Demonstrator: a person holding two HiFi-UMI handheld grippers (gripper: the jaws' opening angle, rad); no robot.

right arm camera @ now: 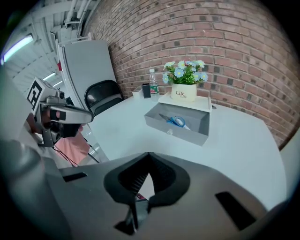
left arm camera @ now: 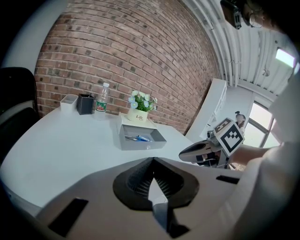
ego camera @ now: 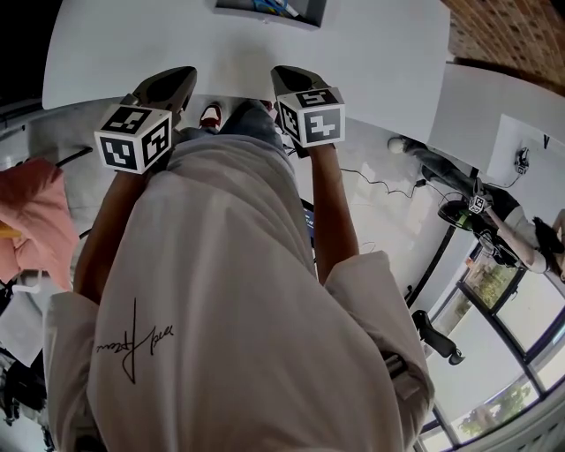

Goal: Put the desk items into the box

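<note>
in the head view the left gripper [ego camera: 183, 79] and right gripper [ego camera: 284, 79] hover at the bench [ego camera: 380, 53] edge, well apart from the box [ego camera: 311, 16]; each gripper view shows jaws together and empty, a flower pot [left arm camera: 138, 115] behind the box, scissors [right arm camera: 175, 121] inside.

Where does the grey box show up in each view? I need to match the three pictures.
Head view: the box is cut off by the top edge, on the white table.
Left gripper view: box near the centre, slightly left.
Right gripper view: box at centre, slightly right.
Shared landmark: the flower pot just behind the box in both gripper views; the head view does not show it.
</note>
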